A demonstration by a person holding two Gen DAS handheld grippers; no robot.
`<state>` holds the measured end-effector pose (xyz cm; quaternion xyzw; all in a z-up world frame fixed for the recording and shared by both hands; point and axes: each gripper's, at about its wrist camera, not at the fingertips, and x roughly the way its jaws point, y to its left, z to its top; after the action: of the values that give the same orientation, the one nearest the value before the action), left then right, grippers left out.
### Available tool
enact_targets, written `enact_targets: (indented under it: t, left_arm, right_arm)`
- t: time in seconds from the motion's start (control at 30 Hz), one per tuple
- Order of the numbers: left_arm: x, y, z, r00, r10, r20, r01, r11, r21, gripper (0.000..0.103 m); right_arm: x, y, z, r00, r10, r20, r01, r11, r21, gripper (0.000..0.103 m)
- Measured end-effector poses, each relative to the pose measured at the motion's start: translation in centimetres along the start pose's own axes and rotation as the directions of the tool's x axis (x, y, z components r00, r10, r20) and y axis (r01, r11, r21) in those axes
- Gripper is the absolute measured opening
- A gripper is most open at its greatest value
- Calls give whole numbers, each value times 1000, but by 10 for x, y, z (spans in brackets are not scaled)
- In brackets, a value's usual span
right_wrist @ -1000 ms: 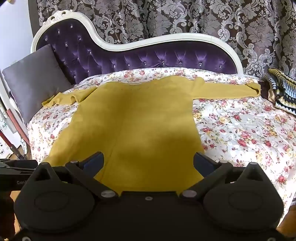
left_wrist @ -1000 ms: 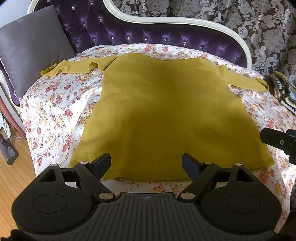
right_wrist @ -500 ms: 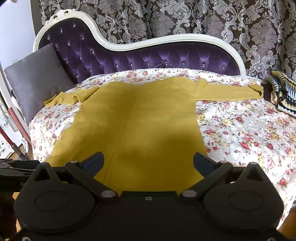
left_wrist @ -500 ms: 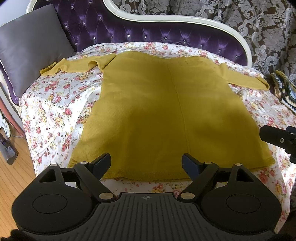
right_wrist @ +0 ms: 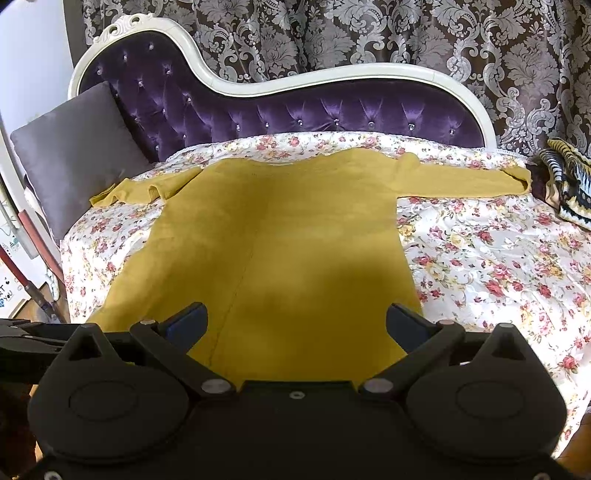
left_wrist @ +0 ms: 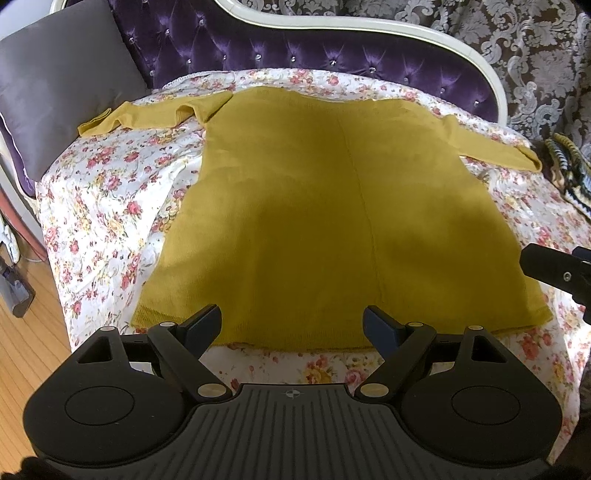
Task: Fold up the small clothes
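Left wrist view shows us our left gripper (left_wrist: 291,323) with its two fingers spread wide and holding nothing. It hangs over the near hem of a mustard yellow sweater (left_wrist: 325,229). The sweater lies flat on a floral bedspread (left_wrist: 107,206), and its body fills the middle of this view. One sleeve (left_wrist: 147,116) reaches toward 10 o'clock and is a little bunched, with its end near a grey pillow (left_wrist: 62,85). The other sleeve (left_wrist: 495,147) goes toward 2 o'clock. At 3 o'clock we see a black part of our right gripper (left_wrist: 557,273) at the frame edge.

From the right wrist view, our right gripper (right_wrist: 295,321) also has its fingers wide apart and empty, above the lower part of the sweater (right_wrist: 273,251). Here the long sleeve (right_wrist: 465,181) lies straight toward 2 o'clock, and its cuff is just beside a striped knitted cloth (right_wrist: 569,188). A purple tufted headboard (right_wrist: 332,114) stands at 12 o'clock, with a patterned curtain (right_wrist: 406,33) behind it.
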<state>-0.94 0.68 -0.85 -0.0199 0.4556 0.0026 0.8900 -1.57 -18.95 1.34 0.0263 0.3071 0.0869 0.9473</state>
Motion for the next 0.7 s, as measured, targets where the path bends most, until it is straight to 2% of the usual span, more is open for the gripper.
enact_targets:
  t: [0.37,0.7]
  left_arm:
    - [9,4,2,999,3,-32,-3,1000,-8,84]
    - [21,7,9,998,13,-65,-13,1000,1,84]
  right_arm:
    - [10,5,0,999,-11,-46,10,1000,-24,102]
    - [24,6,7,999,10,-46,-11,1000,-10,102]
